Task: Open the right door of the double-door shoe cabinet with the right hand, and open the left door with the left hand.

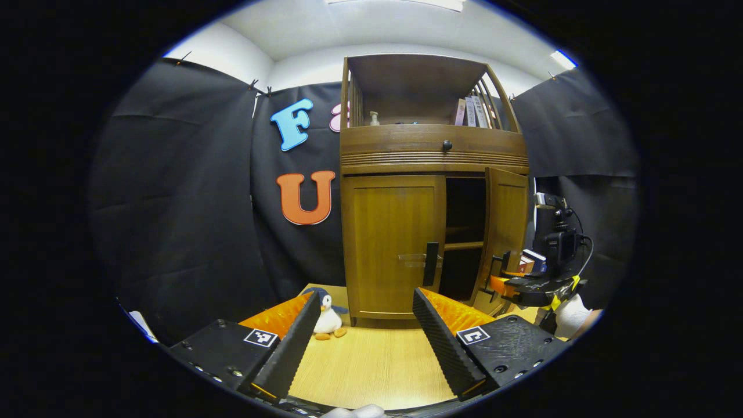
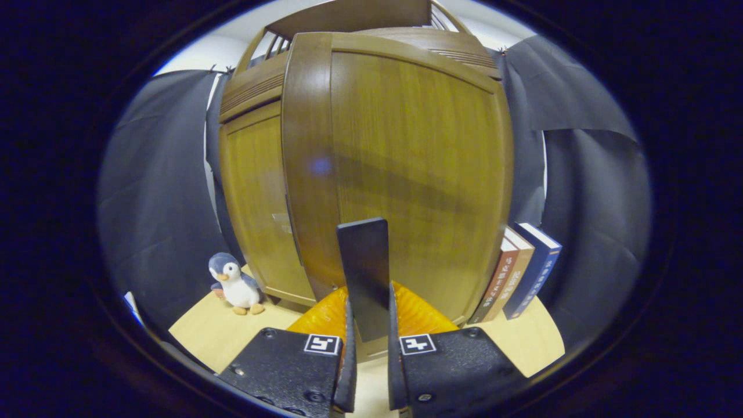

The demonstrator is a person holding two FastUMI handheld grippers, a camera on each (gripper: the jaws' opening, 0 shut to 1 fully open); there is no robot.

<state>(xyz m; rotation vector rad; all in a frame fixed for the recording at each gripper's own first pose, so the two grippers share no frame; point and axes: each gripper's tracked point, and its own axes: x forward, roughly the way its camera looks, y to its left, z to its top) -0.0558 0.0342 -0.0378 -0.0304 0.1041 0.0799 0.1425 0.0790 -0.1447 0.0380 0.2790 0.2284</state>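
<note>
Book spines too small to read

Nothing legible: the spines of the books at lower right of the right gripper view carry lettering, probably titles, too blurred to read

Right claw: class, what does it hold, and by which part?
The right claw grips the right door by its dark upright handle, pinched between both fingers.

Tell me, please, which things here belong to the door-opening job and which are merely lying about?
Job:
right door, ajar, its handle clamped by the right hand-held gripper
left door, closed, with handle
left hand-held gripper, open

Lying about:
toy penguin
books beside the cabinet
bottle on the top shelf
</note>
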